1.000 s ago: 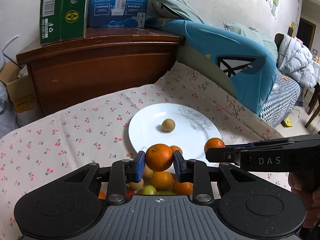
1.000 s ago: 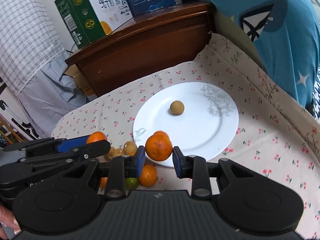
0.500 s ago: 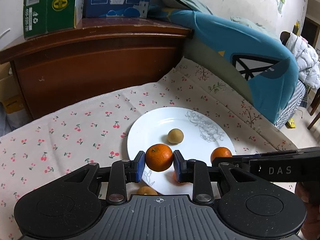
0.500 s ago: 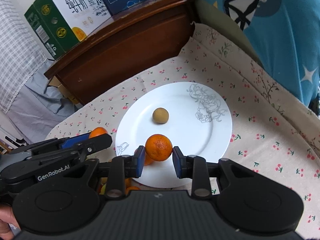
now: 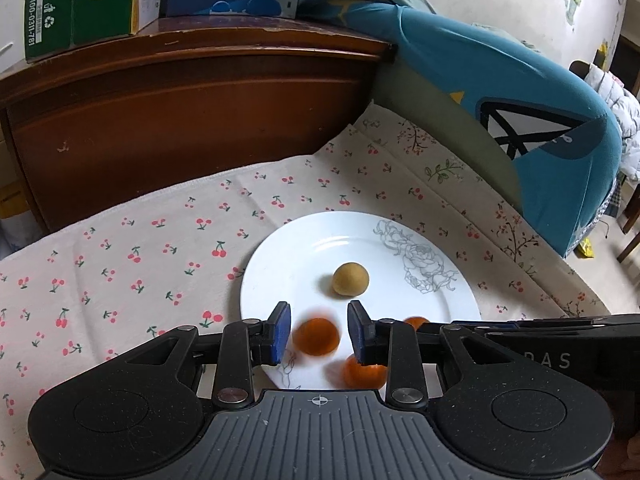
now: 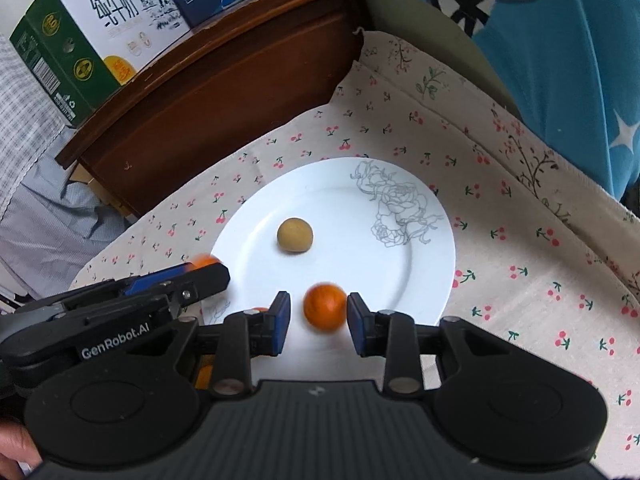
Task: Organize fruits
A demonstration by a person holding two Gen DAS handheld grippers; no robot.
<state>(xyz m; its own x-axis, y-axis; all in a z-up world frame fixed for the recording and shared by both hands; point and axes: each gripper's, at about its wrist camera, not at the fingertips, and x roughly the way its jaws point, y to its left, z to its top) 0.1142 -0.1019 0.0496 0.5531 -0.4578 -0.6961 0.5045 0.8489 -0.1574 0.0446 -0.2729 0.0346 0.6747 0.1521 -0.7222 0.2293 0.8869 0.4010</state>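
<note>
Both pairs of fingers are opening, and each orange sits blurred in the gap, free of the pads. The left gripper (image 5: 319, 334) lets its orange (image 5: 316, 336) go over the near edge of the white plate (image 5: 460, 300); the right gripper (image 6: 319, 318) does likewise with the right-hand orange (image 6: 325, 306). Best to keep both low and steady, then widen fully, so neither fruit rolls into the tan fruit (image 6: 295, 235) or off onto the cherry-print cloth (image 5: 140, 256).
</note>
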